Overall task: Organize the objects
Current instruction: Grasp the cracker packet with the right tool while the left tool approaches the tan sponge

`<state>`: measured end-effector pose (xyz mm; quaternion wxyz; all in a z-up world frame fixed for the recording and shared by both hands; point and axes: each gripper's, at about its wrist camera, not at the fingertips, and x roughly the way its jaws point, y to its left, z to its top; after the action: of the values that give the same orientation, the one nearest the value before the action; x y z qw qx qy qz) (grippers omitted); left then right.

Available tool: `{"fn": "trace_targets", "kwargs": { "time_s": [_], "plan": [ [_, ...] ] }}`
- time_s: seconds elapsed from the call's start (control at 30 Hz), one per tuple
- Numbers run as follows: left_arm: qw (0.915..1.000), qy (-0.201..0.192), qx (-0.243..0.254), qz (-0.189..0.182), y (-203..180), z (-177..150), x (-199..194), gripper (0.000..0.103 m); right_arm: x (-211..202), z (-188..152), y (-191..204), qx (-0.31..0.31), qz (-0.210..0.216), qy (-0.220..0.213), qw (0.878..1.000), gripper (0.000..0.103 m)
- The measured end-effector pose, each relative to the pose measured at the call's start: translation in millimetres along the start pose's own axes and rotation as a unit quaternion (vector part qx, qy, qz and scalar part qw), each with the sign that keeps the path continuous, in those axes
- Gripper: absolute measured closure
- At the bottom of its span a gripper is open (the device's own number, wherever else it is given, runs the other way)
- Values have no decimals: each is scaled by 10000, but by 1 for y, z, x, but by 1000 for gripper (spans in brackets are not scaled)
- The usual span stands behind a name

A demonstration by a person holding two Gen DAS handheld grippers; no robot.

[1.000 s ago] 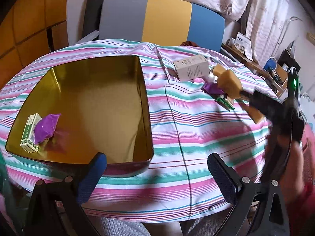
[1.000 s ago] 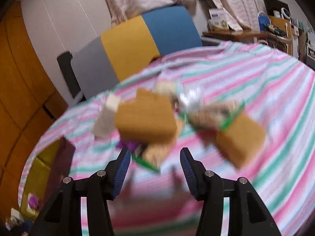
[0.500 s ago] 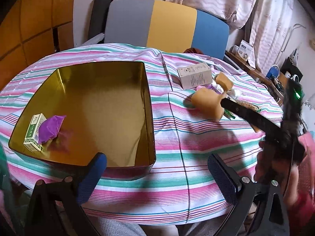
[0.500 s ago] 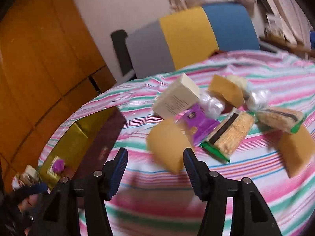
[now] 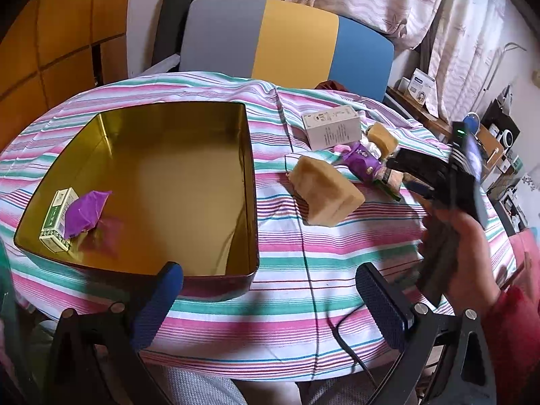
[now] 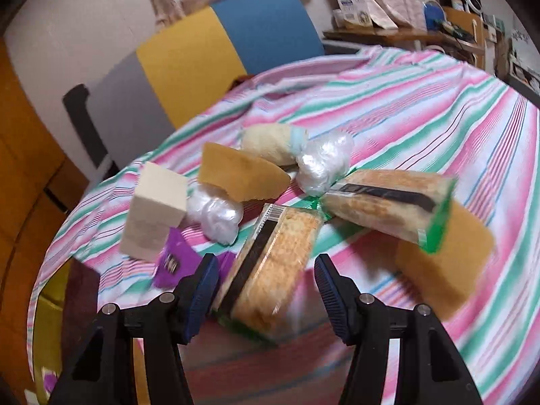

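Between your right gripper's [image 6: 265, 285] parted pads, which have just been opening, lies a biscuit packet [image 6: 270, 263] (not gripped); your left gripper [image 5: 270, 300] waits open, empty, beside the tin [image 5: 249, 182].

Pink, green and white striped tablecloth [image 5: 337, 253], gold-lined tin [image 5: 189, 182], purple packet [image 5: 82, 212], tan sponge [image 5: 325, 194]

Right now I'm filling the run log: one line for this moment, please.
right gripper: jaws open, astride cracker pack | left gripper: open, empty | gold tin: green box, purple packet inside
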<state>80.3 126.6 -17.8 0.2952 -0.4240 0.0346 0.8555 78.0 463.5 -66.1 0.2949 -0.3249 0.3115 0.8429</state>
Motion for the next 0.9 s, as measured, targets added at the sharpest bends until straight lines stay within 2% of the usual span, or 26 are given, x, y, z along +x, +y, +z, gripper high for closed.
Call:
{"fn": "trace_targets", "kwargs": {
  "time_s": [0.13, 0.2, 0.27, 0.33, 0.63, 0.9],
  "plan": [
    [10000, 2, 25, -12, -2, 0, 0, 0, 24, 1, 11, -258, -309, 177, 9990, 43],
    [10000, 25, 32, -40, -4, 0, 0, 0, 27, -4, 14, -598, -463, 97, 9971, 44],
    [10000, 25, 57, -42, -5, 0, 0, 0, 22, -7, 12, -758, -374, 109, 9964, 51],
    [9999, 33, 72, -71, -7, 1, 2, 0, 17, -9, 5, -753, -223, 145, 9968, 53],
    [9998, 20, 143, -137, -31, 17, 14, 0, -8, -31, -13, -1094, -97, 1, 9939, 53],
    [9997, -208, 104, 63, -68, 55, 42, 0, -9, -36, -23, -926, 60, -229, 9954, 54]
  ]
}}
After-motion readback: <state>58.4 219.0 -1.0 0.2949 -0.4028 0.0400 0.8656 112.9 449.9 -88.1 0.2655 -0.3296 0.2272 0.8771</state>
